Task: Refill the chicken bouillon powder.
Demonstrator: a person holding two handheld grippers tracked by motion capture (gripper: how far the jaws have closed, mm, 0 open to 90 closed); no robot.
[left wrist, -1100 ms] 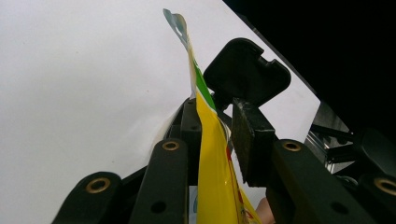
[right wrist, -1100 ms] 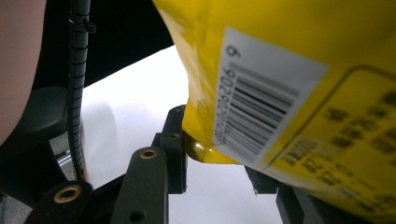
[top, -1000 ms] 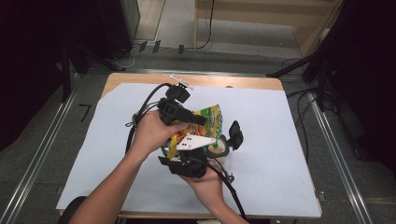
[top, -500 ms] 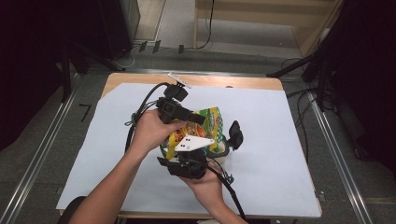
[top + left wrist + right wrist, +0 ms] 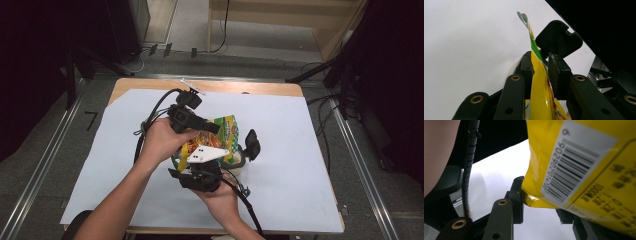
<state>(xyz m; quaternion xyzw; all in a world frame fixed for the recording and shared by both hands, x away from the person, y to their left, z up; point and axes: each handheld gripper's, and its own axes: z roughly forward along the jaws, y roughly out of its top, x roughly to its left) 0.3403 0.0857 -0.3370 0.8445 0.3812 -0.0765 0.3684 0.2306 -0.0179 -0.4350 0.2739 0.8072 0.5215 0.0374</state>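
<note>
Both grippers' pads half hidden behind yellow packet (image 5: 584, 170)

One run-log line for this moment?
left gripper: shut on snack bag edge | right gripper: shut on snack bag corner | bag above white sheet

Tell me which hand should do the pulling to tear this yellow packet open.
Probably the left. The left gripper pinches the thin top seal of the yellow packet, the edge that would tear. The right gripper clamps the packet's bottom corner by the barcode, better suited to holding it steady.
</note>
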